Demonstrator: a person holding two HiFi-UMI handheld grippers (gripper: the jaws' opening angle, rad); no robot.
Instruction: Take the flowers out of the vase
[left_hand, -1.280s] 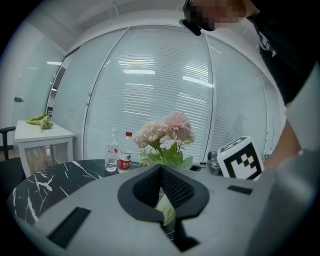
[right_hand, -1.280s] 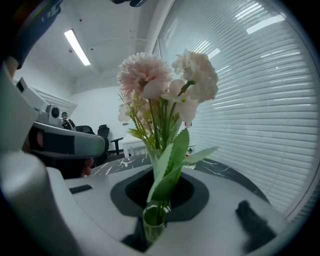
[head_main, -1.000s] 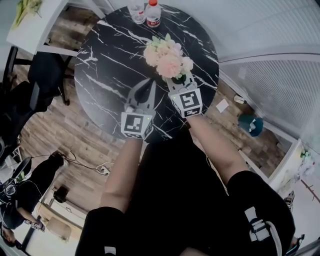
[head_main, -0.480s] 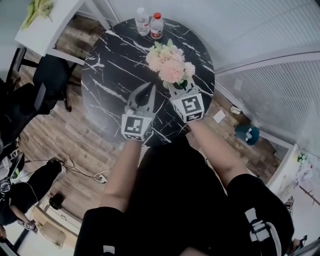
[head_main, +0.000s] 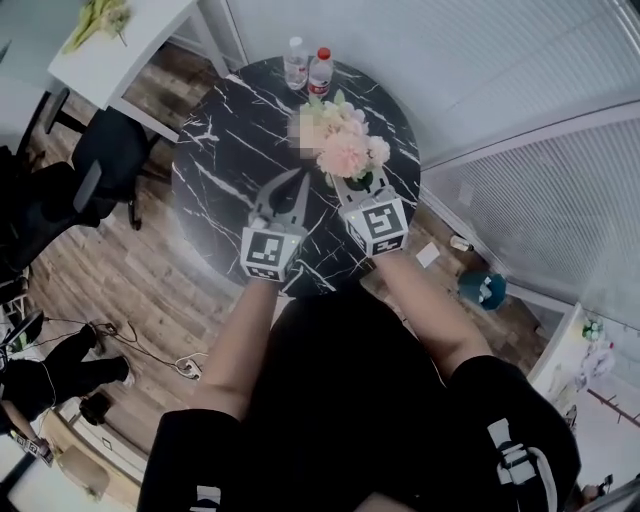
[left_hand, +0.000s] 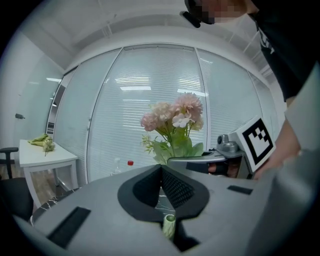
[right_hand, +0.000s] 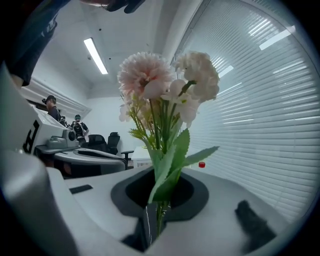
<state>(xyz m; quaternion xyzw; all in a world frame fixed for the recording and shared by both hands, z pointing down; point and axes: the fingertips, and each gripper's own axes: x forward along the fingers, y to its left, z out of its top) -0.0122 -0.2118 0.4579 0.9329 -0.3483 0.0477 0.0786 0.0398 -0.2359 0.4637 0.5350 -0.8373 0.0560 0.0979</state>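
Pink-and-cream artificial flower bunch pinched at its stems by right gripper jaws; left gripper jaws pressed together on pale green stub. Risk: thin stems slip, bunch tips.

Red-capped bottle stands on black marble table.

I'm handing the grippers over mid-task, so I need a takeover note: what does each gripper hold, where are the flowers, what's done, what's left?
Grip: right gripper is shut on the stems of the flowers; left gripper is shut, with a short green stub pinched between its tongs.
Place: the bouquet is upright above the table.
Done: the flowers are lifted.
Left: probably carry them aside and set them down.
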